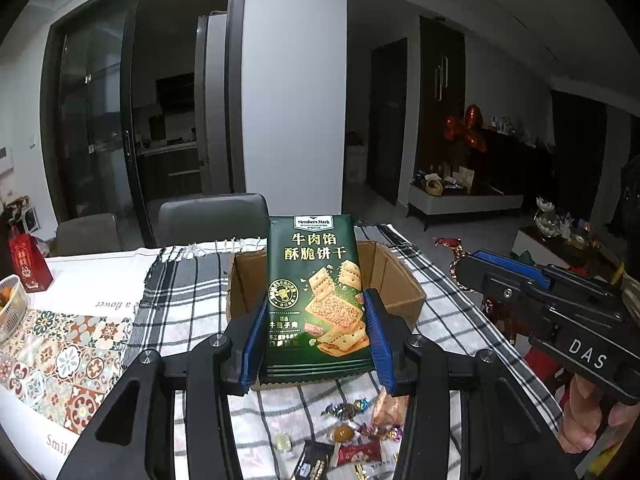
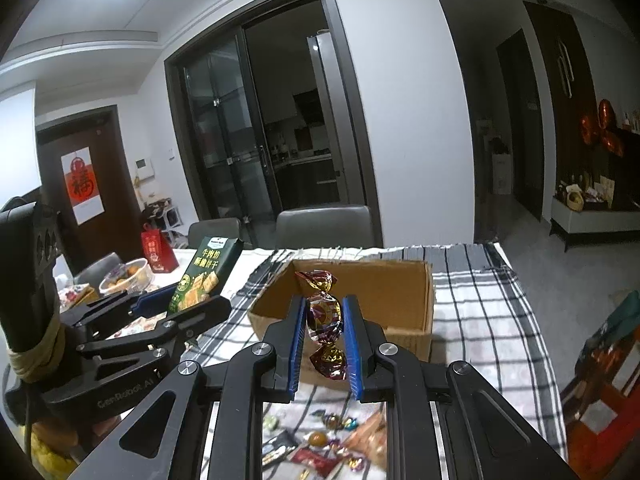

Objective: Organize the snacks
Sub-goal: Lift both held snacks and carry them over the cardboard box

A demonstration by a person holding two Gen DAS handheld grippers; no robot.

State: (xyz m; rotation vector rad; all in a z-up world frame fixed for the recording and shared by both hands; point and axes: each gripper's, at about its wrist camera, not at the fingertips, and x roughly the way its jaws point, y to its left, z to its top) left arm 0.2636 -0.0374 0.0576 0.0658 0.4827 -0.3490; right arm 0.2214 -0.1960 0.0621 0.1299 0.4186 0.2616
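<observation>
Snacks are in transit: my left gripper point(image 1: 316, 316) has its jaws clamped on the sides of a green cracker packet point(image 1: 314, 280), held upright above the near edge of the cardboard box point(image 1: 394, 280). My right gripper point(image 2: 322, 340) has its jaws pressed together on a foil-wrapped candy point(image 2: 323, 316), likewise raised just short of the box point(image 2: 404, 292). Judgement: the step in hand is carrying both items to the box; the next move calls for advancing each over the opening, lowering, then releasing without the two grippers fouling each other. What shows of the box interior is bare; its floor is largely hidden. Loose candies point(image 1: 352, 436) remain scattered on the checked cloth point(image 1: 180, 300) at the near side of the bench, unsorted. A small basket point(image 1: 12, 304) at far left holds something orange.
</observation>
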